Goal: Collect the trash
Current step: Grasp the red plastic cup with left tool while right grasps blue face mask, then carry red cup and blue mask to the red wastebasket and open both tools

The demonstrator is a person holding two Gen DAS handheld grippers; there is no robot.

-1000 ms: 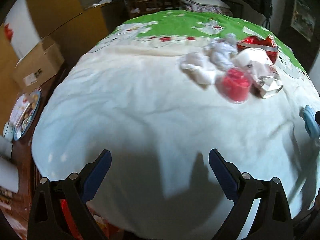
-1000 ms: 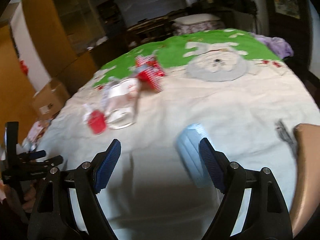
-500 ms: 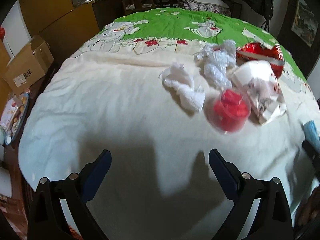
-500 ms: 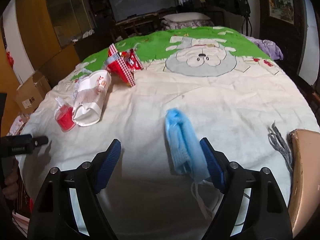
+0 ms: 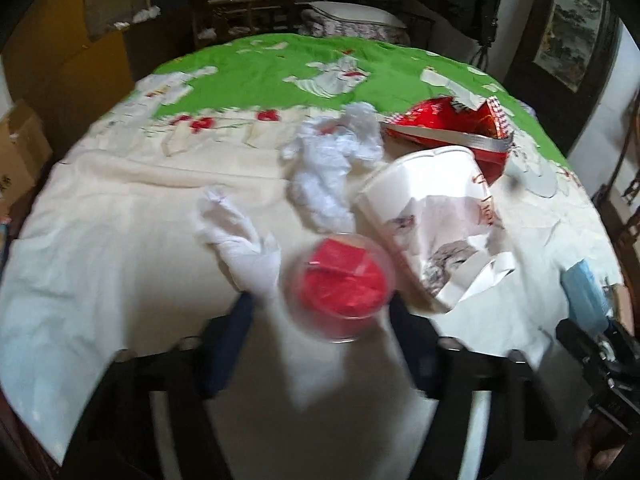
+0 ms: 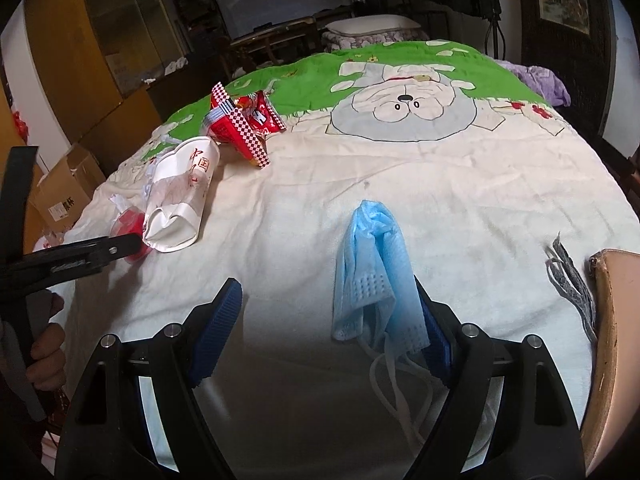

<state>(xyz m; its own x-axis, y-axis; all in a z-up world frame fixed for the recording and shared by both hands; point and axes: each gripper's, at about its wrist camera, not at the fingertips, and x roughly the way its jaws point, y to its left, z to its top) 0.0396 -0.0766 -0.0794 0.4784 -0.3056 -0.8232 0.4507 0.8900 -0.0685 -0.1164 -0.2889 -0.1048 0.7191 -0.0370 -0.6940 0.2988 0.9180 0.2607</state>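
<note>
Trash lies on a bed with a cream and green blanket [image 5: 120, 240]. A small clear cup with red contents [image 5: 340, 284] sits between the fingertips of my left gripper [image 5: 320, 302]. Its jaws are closing; the blurred left pad still stands apart from the cup. Beside the cup lie a white tissue [image 5: 240, 240], crumpled white plastic [image 5: 332, 160], a crushed white paper cup [image 5: 432, 216] and a red snack bag [image 5: 452, 132]. My right gripper [image 6: 324, 300] is open over a blue face mask [image 6: 372, 272], which lies against its right finger.
A cardboard box [image 6: 60, 196] stands on the floor left of the bed. A grey frayed cord [image 6: 568, 276] and a tan flat object [image 6: 616, 320] lie at the right edge. A person's hand [image 6: 44, 352] holds the left gripper's handle.
My left gripper moved forward to the trash pile and its jaws narrowed around the red cup. The right gripper sank slightly, and the blue mask now reaches between its fingers.
</note>
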